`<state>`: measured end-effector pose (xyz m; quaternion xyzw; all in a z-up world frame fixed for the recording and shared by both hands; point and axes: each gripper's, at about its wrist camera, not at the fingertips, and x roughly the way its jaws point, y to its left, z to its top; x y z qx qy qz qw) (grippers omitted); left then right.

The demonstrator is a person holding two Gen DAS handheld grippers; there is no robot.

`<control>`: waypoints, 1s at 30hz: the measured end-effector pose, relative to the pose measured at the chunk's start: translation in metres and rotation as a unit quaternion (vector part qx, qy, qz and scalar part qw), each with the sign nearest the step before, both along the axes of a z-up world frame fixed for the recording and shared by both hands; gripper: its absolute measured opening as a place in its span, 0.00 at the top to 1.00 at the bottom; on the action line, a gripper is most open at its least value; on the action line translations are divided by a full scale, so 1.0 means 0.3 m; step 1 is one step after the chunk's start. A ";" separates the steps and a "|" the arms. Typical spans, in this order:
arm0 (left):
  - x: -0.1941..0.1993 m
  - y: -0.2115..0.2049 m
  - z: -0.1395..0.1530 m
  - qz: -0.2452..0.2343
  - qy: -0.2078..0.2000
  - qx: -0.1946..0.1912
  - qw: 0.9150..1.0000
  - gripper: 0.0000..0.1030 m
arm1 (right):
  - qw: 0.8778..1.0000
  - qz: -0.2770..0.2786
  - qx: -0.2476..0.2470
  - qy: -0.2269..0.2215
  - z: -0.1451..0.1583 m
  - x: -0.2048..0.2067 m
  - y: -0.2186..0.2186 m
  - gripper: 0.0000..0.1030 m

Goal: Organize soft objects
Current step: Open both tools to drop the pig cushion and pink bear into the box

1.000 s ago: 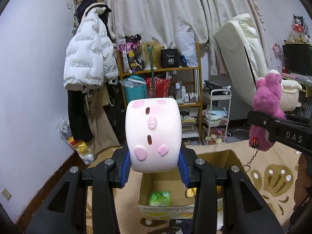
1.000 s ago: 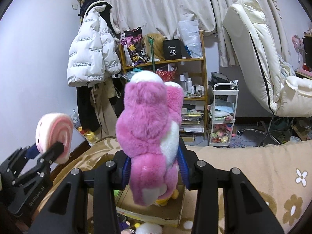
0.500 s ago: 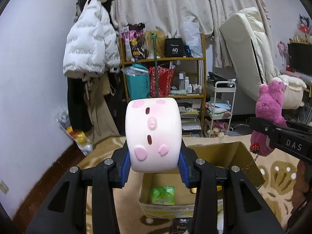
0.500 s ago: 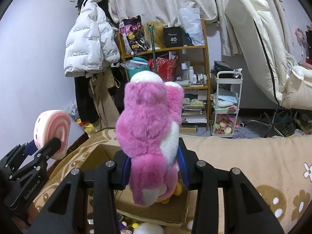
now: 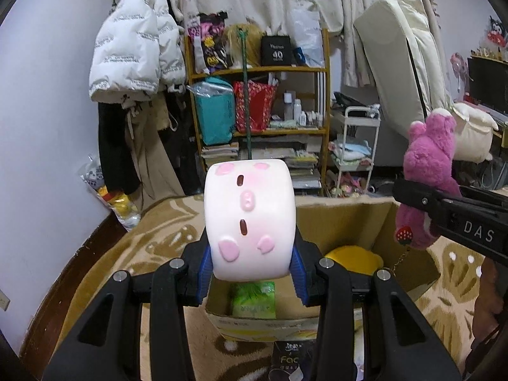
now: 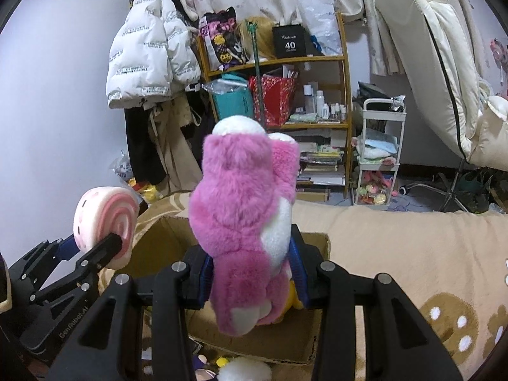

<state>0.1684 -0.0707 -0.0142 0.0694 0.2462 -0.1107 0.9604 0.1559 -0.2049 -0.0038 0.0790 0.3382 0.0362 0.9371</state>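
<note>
My left gripper (image 5: pixel 250 273) is shut on a white roll-shaped squishy toy (image 5: pixel 249 219) with a pink pig face, held above the near edge of an open cardboard box (image 5: pixel 346 219). The same toy (image 6: pixel 104 222) shows its pink swirl end at the left of the right wrist view. My right gripper (image 6: pixel 252 281) is shut on a pink plush bear (image 6: pixel 244 222) with white patches, over the box (image 6: pixel 158 238). In the left wrist view the bear (image 5: pixel 428 177) hangs at the right, above the box's right wall. Inside the box lie a green packet (image 5: pixel 253 298) and a yellow plush (image 5: pixel 352 258).
The box stands on a beige patterned blanket (image 6: pixel 412 254). Behind it are a cluttered wooden shelf (image 5: pixel 257 95), a white rolling cart (image 5: pixel 355 149), a white puffer jacket (image 5: pixel 133 50) hung on the wall and a cream recliner (image 6: pixel 438 63). A dark packet (image 5: pixel 292 358) lies before the box.
Both grippers have sunk toward the box with their toys still held. The box opening looks larger and nearer, and the shelf has shifted upward in both views.
</note>
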 end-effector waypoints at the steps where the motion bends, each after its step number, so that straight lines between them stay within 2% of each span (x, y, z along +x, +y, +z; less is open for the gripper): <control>1: 0.005 -0.004 -0.011 -0.002 0.006 0.001 1.000 0.61 | 1.000 0.002 0.000 0.003 -0.006 0.002 0.001 0.58; 8: 0.025 -0.025 -0.093 -0.008 0.051 0.000 0.999 0.60 | 0.999 0.020 0.002 0.042 -0.088 0.020 0.014 0.57; 12: 0.025 -0.038 -0.118 -0.006 0.054 0.017 0.998 0.60 | 0.998 0.024 0.000 0.059 -0.125 0.021 0.026 0.57; 19: 0.035 -0.034 -0.132 -0.002 0.067 0.027 0.997 0.56 | 0.997 0.024 -0.003 0.075 -0.153 0.015 0.030 0.56; 24: 0.040 -0.030 -0.131 0.000 0.070 0.030 0.997 0.51 | 0.997 0.018 0.006 0.072 -0.144 0.007 0.018 0.42; 30: 0.007 -0.027 -0.099 0.004 0.032 0.047 0.998 0.36 | 0.998 0.009 0.014 0.059 -0.119 -0.013 0.002 0.26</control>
